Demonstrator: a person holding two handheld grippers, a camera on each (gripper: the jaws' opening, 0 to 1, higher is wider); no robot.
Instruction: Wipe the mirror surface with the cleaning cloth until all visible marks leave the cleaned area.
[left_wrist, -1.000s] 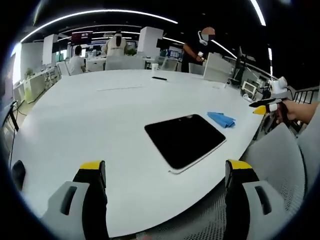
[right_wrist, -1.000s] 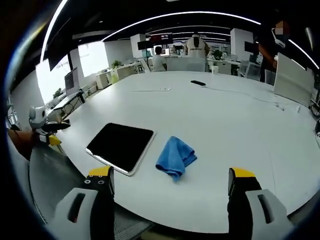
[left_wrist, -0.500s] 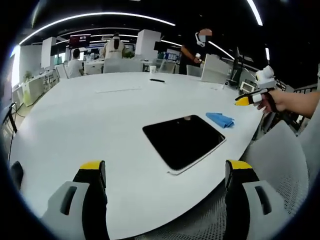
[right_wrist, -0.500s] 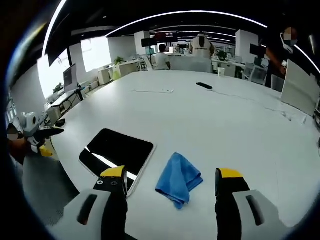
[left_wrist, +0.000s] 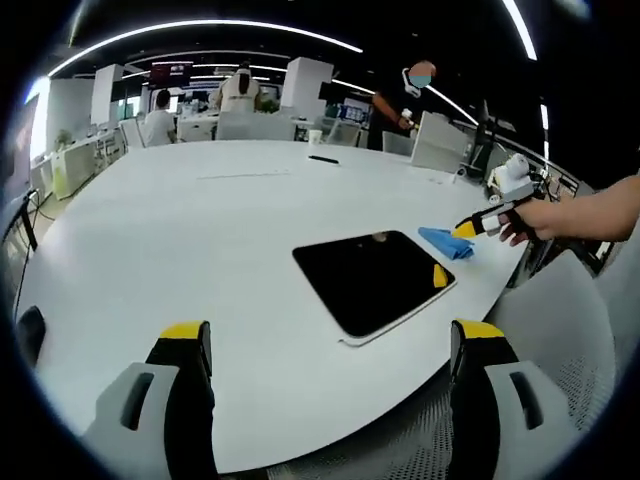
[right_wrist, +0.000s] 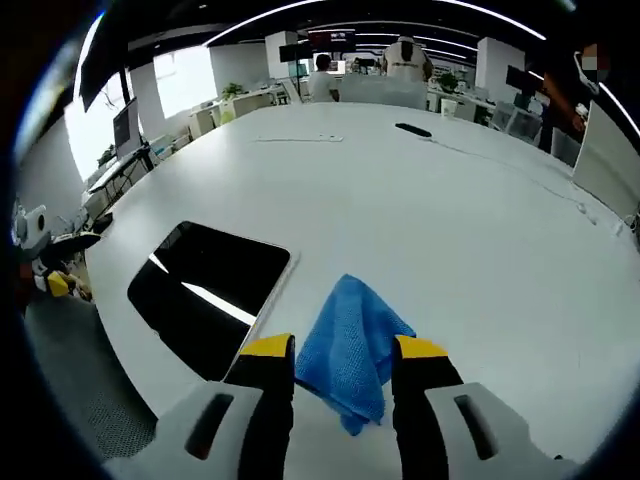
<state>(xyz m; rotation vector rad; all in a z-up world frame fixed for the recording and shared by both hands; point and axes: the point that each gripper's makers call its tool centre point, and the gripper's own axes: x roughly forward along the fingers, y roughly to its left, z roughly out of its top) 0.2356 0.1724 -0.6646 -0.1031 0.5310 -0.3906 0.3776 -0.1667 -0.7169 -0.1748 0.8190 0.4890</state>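
Worktop (left_wrist: 150, 230): large, white, rounded, ahead of both tools. A few small dark items sit at its far side, too small to identify.

Mirror (left_wrist: 372, 279): dark rectangular slab with a pale edge, flat on the worktop near the edge. Ahead and slightly right of the left tool; ahead-left of the right tool (right_wrist: 343, 352), just beside its left jaw.

Cleaning cloth (right_wrist: 350, 345): blue, bunched, on the worktop just beside the mirror's edge. It sits between the right tool's yellow-tipped jaws. The jaws are drawn in narrow with cloth in the gap and appear to pinch its near part, though the contact line is hard to resolve. In the left gripper view the cloth (left_wrist: 446, 243) lies past the mirror's far corner, with the right tool's yellow tip at it and a hand (left_wrist: 522, 222) behind.

Left tool (left_wrist: 335, 335): jaws wide apart, nothing between them, hanging off the near worktop edge, well apart from the mirror.

People stand and sit at desks beyond the worktop.
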